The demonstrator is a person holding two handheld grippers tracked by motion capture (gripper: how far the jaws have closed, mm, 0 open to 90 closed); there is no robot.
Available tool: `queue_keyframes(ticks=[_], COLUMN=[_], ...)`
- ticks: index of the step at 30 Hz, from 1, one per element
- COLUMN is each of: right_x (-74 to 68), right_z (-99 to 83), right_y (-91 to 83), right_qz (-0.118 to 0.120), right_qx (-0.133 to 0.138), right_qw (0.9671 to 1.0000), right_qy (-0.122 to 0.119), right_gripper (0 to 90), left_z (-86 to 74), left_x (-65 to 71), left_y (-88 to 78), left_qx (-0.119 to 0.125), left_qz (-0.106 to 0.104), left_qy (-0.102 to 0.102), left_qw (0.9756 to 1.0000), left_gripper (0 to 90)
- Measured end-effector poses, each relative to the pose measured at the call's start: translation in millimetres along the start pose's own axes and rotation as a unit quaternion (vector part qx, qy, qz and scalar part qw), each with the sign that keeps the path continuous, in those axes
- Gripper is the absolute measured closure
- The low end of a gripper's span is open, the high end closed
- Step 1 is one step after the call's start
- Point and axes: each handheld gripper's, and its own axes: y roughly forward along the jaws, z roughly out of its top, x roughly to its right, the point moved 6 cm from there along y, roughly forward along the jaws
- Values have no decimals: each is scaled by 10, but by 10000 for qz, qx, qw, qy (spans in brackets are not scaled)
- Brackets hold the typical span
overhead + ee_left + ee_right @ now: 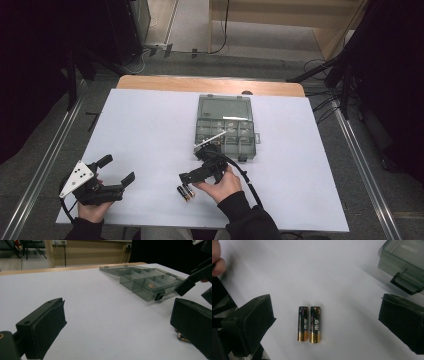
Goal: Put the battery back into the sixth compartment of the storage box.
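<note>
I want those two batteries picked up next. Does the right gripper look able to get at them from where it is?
Probably yes. The right gripper hangs open over the two batteries, which lie side by side on bare table, jaws either side. The organizer box stands apart.

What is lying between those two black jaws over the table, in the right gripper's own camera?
Two batteries lie side by side on the white table, between the open jaws of the right gripper; the right gripper view shows this.
</note>
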Motion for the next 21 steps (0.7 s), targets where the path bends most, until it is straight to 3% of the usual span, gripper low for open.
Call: queue_keyframes(ticks=[10, 15, 18, 21], right_x=[-150, -147, -134, -132], right_z=[-79, -124, -140, -150], right_y=[173, 225, 241, 254], right_qz=[-300, -634, -967, -1103], right_qx=[-504, -728, -830, -896], right_qw=[9974, 9940, 9898, 9871], right_qy=[-418, -509, -637, -740], right_gripper=[57, 108, 146, 216], left_z=[1, 0, 0, -1], left_x=[3, 4, 3, 3], left_y=[-1, 0, 1, 1], left_qx=[-2, -8, -10, -15], left_qz=[0, -3, 0, -2], left_qy=[3, 1, 6, 9], left_qw=[10000, 10000, 10000, 10000], left_gripper=[0, 0, 0, 0])
